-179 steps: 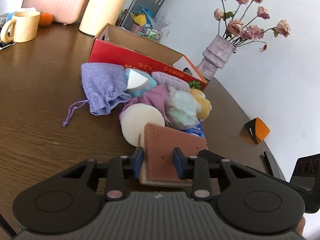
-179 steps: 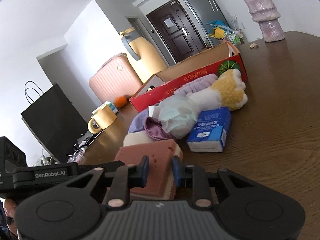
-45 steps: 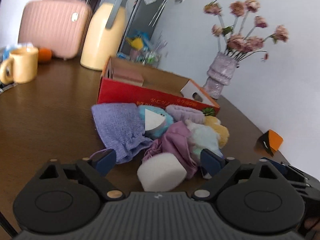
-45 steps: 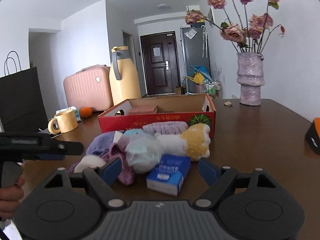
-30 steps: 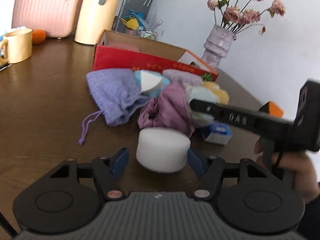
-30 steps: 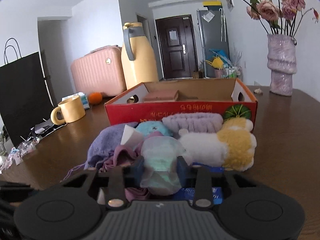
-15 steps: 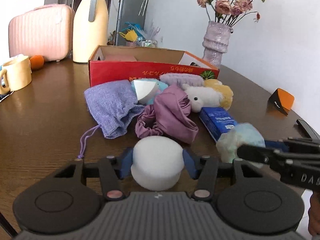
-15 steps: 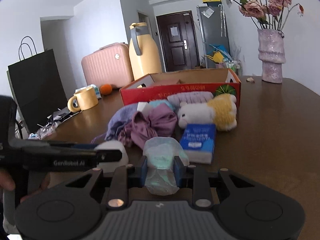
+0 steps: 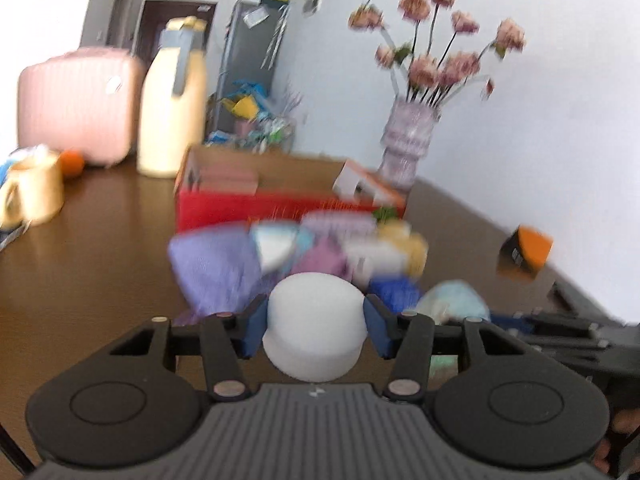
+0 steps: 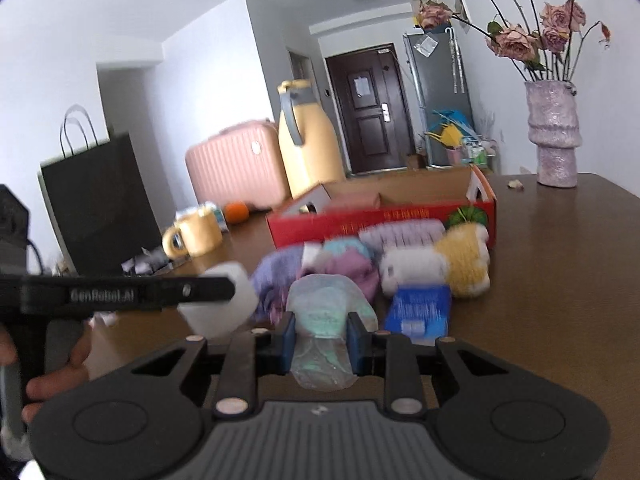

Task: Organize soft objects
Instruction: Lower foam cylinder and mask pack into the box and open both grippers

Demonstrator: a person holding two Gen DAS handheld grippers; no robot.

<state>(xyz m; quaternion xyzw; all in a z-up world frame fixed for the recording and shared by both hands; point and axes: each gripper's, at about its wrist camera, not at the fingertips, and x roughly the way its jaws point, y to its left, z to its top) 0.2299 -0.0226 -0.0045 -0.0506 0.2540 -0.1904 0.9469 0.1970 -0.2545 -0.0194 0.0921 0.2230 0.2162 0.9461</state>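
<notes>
My left gripper (image 9: 316,328) is shut on a round white sponge (image 9: 316,312) and holds it above the table. In the right wrist view the same white sponge (image 10: 224,304) hangs at the left. My right gripper (image 10: 321,340) is shut on a pale mint puff (image 10: 324,304), also lifted. Beyond them lies a blurred pile: a purple pouch (image 9: 216,268), a mauve cloth (image 10: 352,268), a white and yellow plush (image 10: 440,264) and a blue tissue pack (image 10: 418,308). Behind the pile stands the open red box (image 10: 380,216) with a brown sponge (image 9: 228,180) inside.
A vase of dried roses (image 10: 554,136) stands at the far right of the brown table (image 10: 560,280). A yellow mug (image 10: 196,232), an orange (image 10: 237,212), a big yellow jug (image 10: 308,140), a pink suitcase (image 10: 236,168) and a black bag (image 10: 96,200) are at the left. An orange and black object (image 9: 524,254) sits near the right edge.
My left gripper closed on the white sponge and lifted it off the table. My right gripper pulled the mint puff out of the pile and raised it. The brown sponge now lies in the box.
</notes>
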